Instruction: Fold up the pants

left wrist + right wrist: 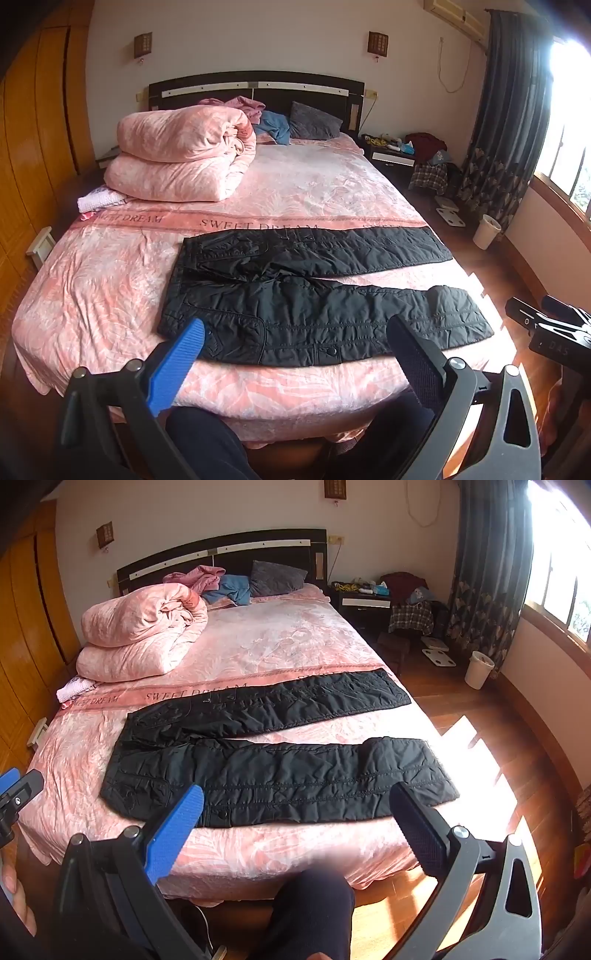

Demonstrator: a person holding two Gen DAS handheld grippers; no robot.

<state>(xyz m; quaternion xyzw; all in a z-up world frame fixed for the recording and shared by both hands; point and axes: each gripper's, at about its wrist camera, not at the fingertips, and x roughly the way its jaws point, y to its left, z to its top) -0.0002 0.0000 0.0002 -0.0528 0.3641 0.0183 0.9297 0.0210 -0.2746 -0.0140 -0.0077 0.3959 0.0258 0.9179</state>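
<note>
Both wrist fisheyes sit off the foot of the pink-sheeted bed (110, 280), above its edge, tilted down toward the dark headboard (258, 86). Left view: own left gripper (299, 332) frames the bottom, and the right gripper (546, 328) shows at its right edge. Right view sits further right, slightly rolled: own right gripper (297, 805) at the bottom, floor and window side more exposed. Shared: whole bed, black quilted pants (295, 291) spread across the near end, folded pink duvet (177, 158), nightstand, curtain. Neither is close-up; jaws short of the mattress.
</note>
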